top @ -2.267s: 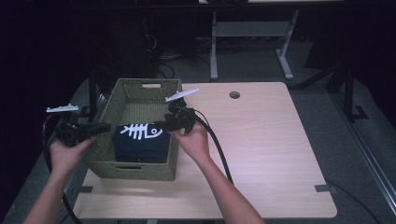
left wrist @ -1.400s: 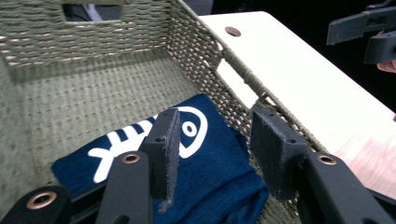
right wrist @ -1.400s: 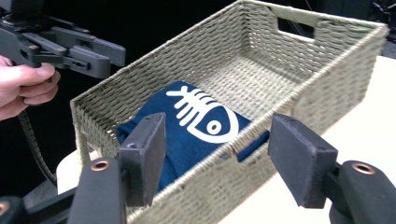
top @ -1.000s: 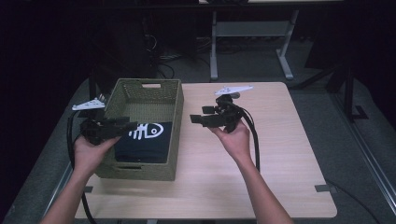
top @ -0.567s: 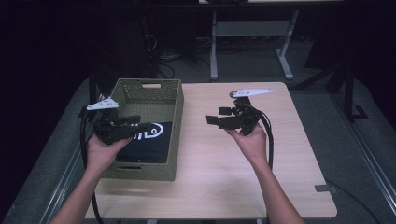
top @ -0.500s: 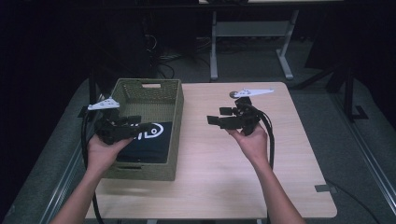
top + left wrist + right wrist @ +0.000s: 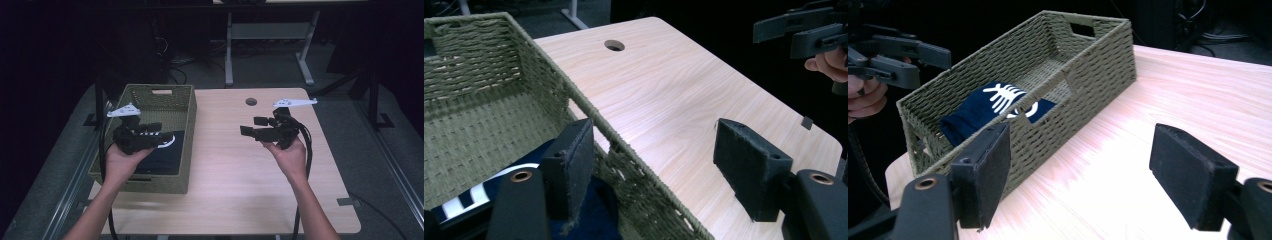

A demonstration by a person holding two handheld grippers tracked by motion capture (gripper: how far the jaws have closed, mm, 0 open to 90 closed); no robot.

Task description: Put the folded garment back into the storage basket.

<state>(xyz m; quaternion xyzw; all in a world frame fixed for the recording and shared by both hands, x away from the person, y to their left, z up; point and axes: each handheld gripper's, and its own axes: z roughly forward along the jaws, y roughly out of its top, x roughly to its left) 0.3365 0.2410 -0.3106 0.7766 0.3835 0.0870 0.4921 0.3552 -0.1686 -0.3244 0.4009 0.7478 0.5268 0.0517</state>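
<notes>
I have the table point(image 7: 235, 170) under both hands, pale wood with a cable hole far ahead of my right gripper point(image 7: 248, 131). The woven basket point(image 7: 186, 145) sits on its left part: directly below my left gripper point(image 7: 162, 136), and well off to the left of the right one, which hangs over bare tabletop.

Both tools have let go. The left gripper's jaws have just been opening, and in the left gripper view the pads point(image 7: 574, 165) stand apart with nothing between them, one over the basket's inside, the other out past its rim. The right gripper's jaws have also just been opening, and its pads point(image 7: 985, 170) frame only wood and the basket's long wall.

The folded dark blue cloth point(image 7: 993, 107) with a white fish-skeleton print lies flat on the basket floor, at the end nearer me, just beneath and slightly behind my left gripper. The far half of the basket is empty weave.

I judge the placing done and the step now to be a clean retreat. I'd keep the left jaws wide, lift before moving sideways, and watch the near pad so it doesn't snag the rim or the cloth.
</notes>
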